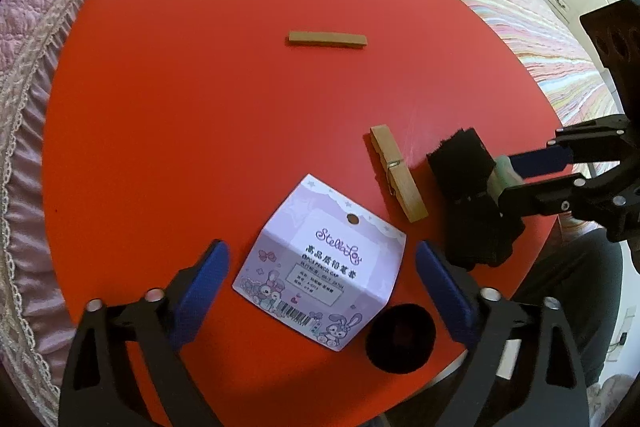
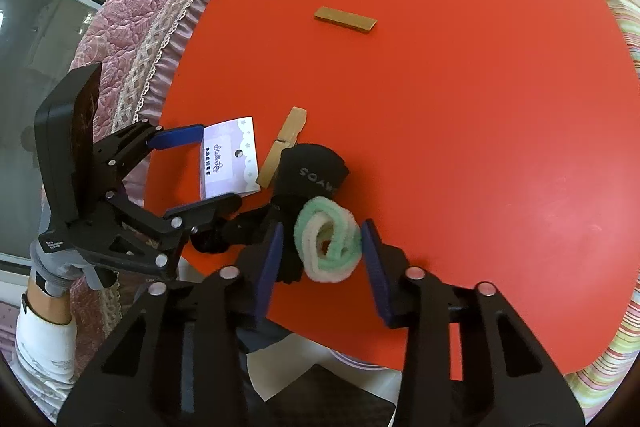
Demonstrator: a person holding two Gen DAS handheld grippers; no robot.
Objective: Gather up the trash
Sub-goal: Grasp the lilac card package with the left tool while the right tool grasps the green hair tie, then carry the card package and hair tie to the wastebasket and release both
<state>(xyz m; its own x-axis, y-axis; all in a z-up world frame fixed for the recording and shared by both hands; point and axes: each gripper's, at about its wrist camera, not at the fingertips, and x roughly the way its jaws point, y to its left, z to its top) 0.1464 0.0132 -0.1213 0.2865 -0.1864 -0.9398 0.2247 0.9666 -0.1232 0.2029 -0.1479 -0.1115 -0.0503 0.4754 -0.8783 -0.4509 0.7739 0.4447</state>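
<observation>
A folded purple paper package card (image 1: 320,263) lies on the red table (image 1: 200,107), between the wide-open fingers of my left gripper (image 1: 322,279). It also shows in the right wrist view (image 2: 228,163). My right gripper (image 2: 322,251) has its blue pads on either side of a green and white fuzzy hair tie (image 2: 328,247), touching it, beside a black sock (image 2: 312,175). In the left wrist view the right gripper (image 1: 516,171) holds the hair tie (image 1: 500,175) over the sock (image 1: 468,195).
A wooden clothespin (image 1: 398,173) lies between the card and the sock. A flat wooden stick (image 1: 327,39) lies farther back. A black round scrunchie (image 1: 400,337) sits by the table's near edge. Pink quilted bedding (image 1: 32,67) and a striped bedspread (image 1: 520,7) surround the table.
</observation>
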